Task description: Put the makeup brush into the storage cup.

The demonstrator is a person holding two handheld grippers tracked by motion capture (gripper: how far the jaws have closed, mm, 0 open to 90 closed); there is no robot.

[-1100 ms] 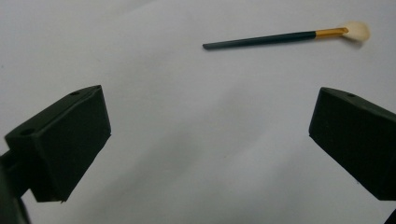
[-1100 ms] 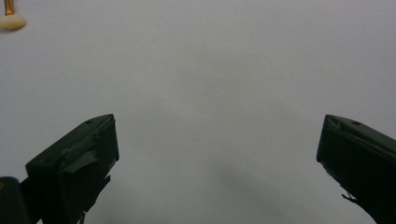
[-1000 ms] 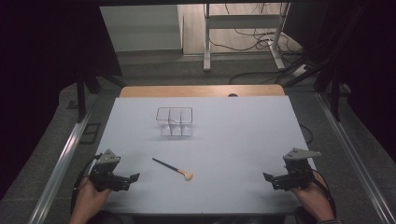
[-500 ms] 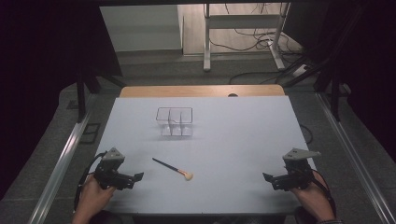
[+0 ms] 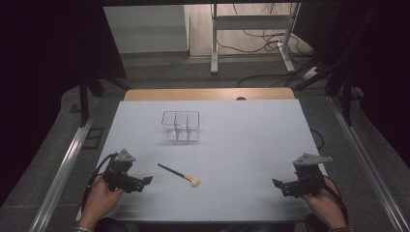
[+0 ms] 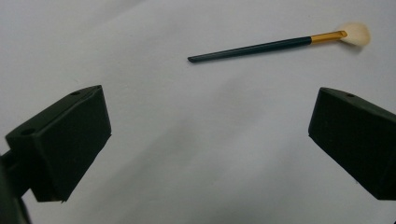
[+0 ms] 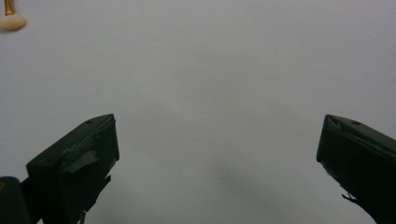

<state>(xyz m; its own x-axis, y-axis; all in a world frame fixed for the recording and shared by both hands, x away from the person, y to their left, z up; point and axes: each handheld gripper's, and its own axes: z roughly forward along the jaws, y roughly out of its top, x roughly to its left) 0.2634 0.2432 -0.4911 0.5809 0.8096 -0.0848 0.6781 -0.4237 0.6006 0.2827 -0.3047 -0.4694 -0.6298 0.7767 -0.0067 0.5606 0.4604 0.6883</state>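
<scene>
My right view cuts off the brush at its far-left corner. Both my left tongs and right tongs gape wide, holding nothing, above the counter.

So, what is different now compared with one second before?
The left gripper moved a little toward the brush, along the table; its jaws stand open in the left gripper view, with the brush lying ahead of them, untouched. Nothing was gripped or released. The right gripper, also open, the brush and the clear box stayed where they were.
</scene>
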